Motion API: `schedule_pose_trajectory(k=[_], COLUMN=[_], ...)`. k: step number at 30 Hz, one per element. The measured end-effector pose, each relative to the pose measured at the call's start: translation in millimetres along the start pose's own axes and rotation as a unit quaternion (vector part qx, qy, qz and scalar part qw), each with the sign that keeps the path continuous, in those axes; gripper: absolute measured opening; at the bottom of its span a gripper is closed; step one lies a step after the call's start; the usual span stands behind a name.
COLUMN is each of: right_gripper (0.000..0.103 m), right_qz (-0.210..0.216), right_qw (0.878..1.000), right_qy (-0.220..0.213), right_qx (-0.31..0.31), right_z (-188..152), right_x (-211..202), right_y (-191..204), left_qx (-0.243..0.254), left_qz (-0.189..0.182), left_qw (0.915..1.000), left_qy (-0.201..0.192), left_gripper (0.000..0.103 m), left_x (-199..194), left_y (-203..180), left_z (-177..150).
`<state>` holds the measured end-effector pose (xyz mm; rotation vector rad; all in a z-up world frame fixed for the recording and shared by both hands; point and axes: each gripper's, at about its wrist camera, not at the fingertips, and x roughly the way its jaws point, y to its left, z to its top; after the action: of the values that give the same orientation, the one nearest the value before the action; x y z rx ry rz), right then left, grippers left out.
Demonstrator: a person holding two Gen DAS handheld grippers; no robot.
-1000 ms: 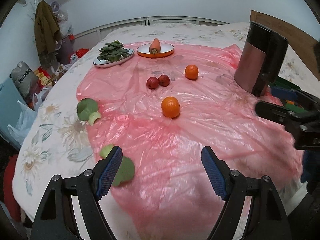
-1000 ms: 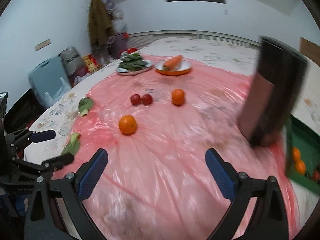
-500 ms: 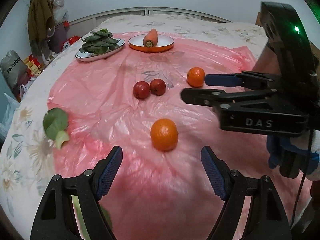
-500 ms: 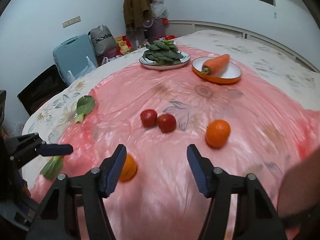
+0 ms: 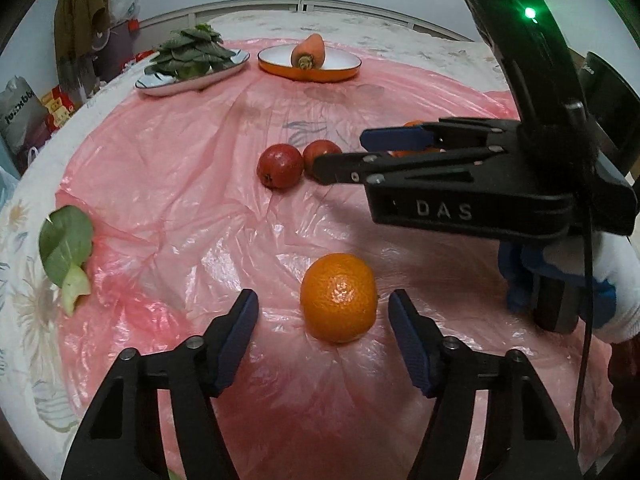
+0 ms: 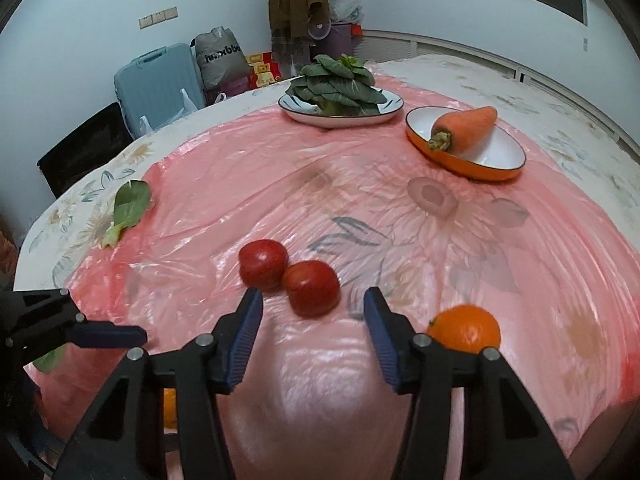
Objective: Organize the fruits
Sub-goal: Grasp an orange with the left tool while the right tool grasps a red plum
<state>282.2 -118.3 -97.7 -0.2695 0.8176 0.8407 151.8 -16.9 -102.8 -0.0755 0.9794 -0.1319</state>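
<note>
An orange [image 5: 339, 297] lies on the pink plastic sheet [image 5: 180, 184] between the fingertips of my left gripper [image 5: 324, 320]. The jaws are closing, with a gap on both sides of the fruit. Two red fruits [image 6: 263, 264] [image 6: 314, 288] touch each other further back. My right gripper [image 6: 314, 312] reaches in from the right; its jaws are closing around the nearer red fruit, and the pads stand apart from it. A second orange [image 6: 464, 328] sits just right of the right gripper's fingers. In the left wrist view the right gripper [image 5: 340, 154] hides most of that orange.
At the far edge stand a plate of leafy greens [image 5: 192, 68] and an orange bowl [image 5: 344, 74] holding a carrot [image 5: 308, 52]. A loose green leaf [image 5: 66, 248] lies at the sheet's left edge. A gloved hand [image 5: 580, 280] holds the right gripper. A suitcase [image 6: 156, 84] and bags stand beyond the table.
Both grippers have moved forward and down toward the fruit and narrowed their jaws. The orange now lies between the left fingertips, and a red fruit between the right ones.
</note>
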Motion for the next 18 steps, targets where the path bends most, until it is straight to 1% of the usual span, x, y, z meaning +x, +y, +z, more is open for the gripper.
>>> schedule_pose_trajectory(k=[2,6,11,15,16,18], right_gripper=[0.055,0.046,0.045,0.045,0.04,0.024], right_qz=[0.002,0.001,0.005,0.004,0.004,0.005], right_qw=[1.0,1.0,0.999,0.999,0.999,0.998], right_qy=[0.004,0.01,0.013,0.022,0.025,0.035], right_qx=[-0.003,-0.014,-0.028,-0.039,-0.042,-0.047], right_z=[2,3,6,9,9,9], right_x=[5,13,18,25,26,30], right_y=[-2,-3,1,4,5,7], left_qx=[-0.002,-0.006,-0.01,-0.012,-0.012,-0.01], left_qz=[-0.003,-0.012,-0.019,-0.025,-0.027,-0.033], left_qw=[1.0,0.9999,0.9998,0.9996,0.9995,0.9994], left_qy=[0.003,0.004,0.003,0.003,0.003,0.003], left_gripper=[0.058,0.054,0.051,0.047,0.045,0.042], left_x=[3,7,11,14,14,15], left_y=[1,3,4,5,6,5], left_z=[0,1,0,0,0,-1])
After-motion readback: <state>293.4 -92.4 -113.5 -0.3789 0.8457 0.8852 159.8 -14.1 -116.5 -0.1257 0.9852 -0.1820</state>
